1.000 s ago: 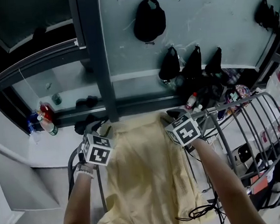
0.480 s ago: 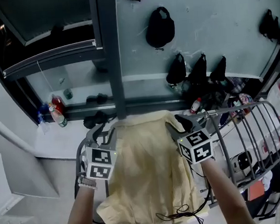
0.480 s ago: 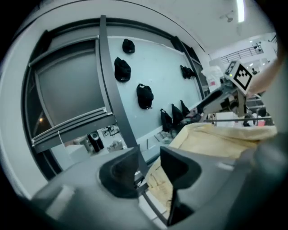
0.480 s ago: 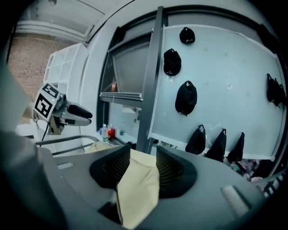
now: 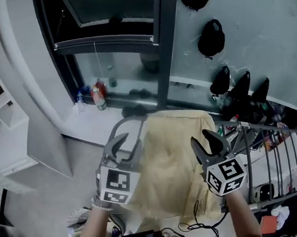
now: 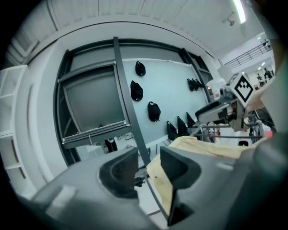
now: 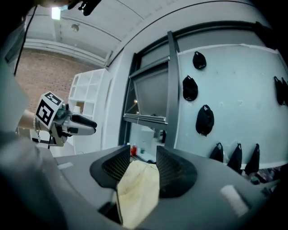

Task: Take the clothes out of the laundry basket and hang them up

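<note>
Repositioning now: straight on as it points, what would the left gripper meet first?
Likely the dark window post ahead of the left gripper; the rack's rail lies lower. Its empty jaws have just been closing.

1. Left gripper (image 6: 147, 157): I see its jaws standing apart, having just closed a little, with nothing pressed between them. The dark window frame (image 6: 128, 103) shows through the gap.
2. Pale yellow garment (image 6: 204, 147): I note it draped just right of the jaws.
3. Right gripper (image 6: 208, 111) with its marker cube (image 6: 243, 87): beyond the garment.
4. Black caps (image 6: 136, 90): hung on the pale wall.
5. White shelving (image 6: 11, 108): far left.
</note>
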Action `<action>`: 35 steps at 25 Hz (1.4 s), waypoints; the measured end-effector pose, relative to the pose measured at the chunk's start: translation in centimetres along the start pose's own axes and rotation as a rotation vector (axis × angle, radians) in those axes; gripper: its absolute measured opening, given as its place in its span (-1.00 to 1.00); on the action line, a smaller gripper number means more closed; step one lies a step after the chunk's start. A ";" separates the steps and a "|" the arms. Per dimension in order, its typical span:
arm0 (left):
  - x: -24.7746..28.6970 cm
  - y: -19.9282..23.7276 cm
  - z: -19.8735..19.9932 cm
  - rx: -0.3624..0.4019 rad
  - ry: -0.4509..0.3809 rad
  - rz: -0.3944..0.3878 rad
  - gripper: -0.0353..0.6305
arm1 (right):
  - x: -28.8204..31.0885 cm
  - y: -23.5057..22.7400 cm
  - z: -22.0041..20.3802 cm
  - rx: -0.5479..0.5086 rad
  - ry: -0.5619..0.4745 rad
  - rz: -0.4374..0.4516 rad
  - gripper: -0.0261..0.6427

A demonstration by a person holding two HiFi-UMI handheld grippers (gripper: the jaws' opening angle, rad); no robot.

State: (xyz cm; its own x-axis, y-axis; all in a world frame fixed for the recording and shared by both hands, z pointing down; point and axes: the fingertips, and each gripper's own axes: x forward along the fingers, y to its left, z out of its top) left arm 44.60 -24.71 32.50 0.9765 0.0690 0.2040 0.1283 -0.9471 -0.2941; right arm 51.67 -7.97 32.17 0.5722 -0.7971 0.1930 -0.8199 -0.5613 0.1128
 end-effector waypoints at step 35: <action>-54.8 -5.1 -13.1 -0.180 0.221 0.874 -0.54 | -16.1 50.7 -3.9 -0.221 -0.138 1.077 -0.41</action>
State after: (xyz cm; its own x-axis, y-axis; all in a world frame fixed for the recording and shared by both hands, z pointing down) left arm -11.79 -27.71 35.07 0.6560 -0.7383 0.1565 -0.6868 -0.6700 -0.2817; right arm 0.84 -22.75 38.57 -0.4563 -0.8701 0.1862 -0.8674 0.4817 0.1252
